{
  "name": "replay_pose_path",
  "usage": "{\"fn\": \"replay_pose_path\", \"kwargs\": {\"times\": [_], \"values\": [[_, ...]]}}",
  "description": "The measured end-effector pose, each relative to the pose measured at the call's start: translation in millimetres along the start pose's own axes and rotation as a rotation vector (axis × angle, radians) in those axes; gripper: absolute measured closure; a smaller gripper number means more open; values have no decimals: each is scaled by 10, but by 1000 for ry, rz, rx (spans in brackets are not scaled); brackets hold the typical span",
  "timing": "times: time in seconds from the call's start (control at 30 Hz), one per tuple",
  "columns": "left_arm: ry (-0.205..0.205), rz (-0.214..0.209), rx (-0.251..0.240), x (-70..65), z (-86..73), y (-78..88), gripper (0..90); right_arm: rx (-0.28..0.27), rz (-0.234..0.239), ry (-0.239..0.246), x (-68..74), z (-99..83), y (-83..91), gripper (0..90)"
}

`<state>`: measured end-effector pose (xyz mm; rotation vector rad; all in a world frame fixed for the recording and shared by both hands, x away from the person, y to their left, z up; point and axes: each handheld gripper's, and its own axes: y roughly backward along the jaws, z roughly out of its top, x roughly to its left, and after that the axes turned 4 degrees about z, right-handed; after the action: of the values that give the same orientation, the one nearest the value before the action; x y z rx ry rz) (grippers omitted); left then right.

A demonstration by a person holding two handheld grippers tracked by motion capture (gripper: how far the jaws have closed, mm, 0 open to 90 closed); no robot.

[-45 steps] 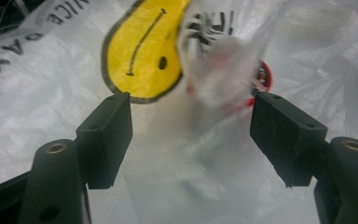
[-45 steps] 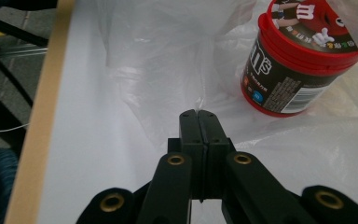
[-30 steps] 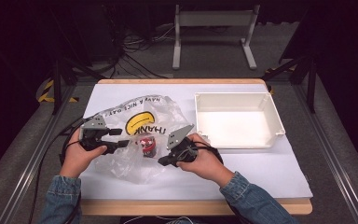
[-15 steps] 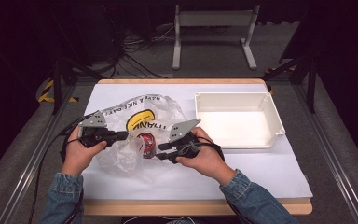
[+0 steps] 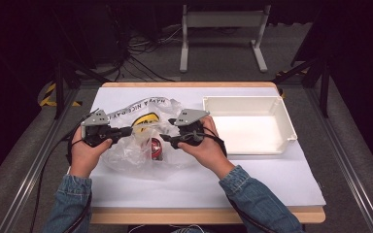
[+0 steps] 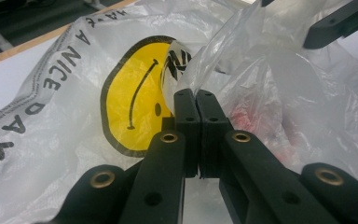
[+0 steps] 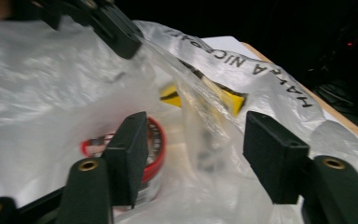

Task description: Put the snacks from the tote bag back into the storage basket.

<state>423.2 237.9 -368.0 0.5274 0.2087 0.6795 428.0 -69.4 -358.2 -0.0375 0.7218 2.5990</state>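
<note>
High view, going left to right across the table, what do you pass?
Left gripper shut on the plastic bag → red-lidded jar inside the bag → right gripper, fingers apart → white tray.
</note>
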Motion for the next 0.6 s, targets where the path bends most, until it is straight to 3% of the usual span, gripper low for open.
{"fn": "replay_pose_path", "kwargs": {"times": [0.07,0.13,0.17,0.2,0.23,0.4,0.43,0.47,0.6], "values": [[6,4,-2,17,-7,-10,887,21,-18,9,-46,-5,-71,407],[11,18,-3,40,-21,-17,885,36,-9,5,-89,-11,-128,511],[11,18,-3,40,-21,-17,885,36,-9,5,-89,-11,-128,511],[21,23,-3,54,-33,-21,885,64,8,4,-128,-23,-184,659],[25,29,-2,81,-48,-35,884,73,9,4,-137,-29,-203,695],[40,44,17,129,-95,-83,881,103,-9,7,-177,-56,-322,761],[49,47,23,140,-111,-101,879,110,-12,12,-185,-64,-345,788],[51,49,27,152,-125,-117,876,141,-19,28,-208,-97,-420,872],[69,51,52,197,-185,-181,869,169,-26,30,-248,-160,-503,897]]}}
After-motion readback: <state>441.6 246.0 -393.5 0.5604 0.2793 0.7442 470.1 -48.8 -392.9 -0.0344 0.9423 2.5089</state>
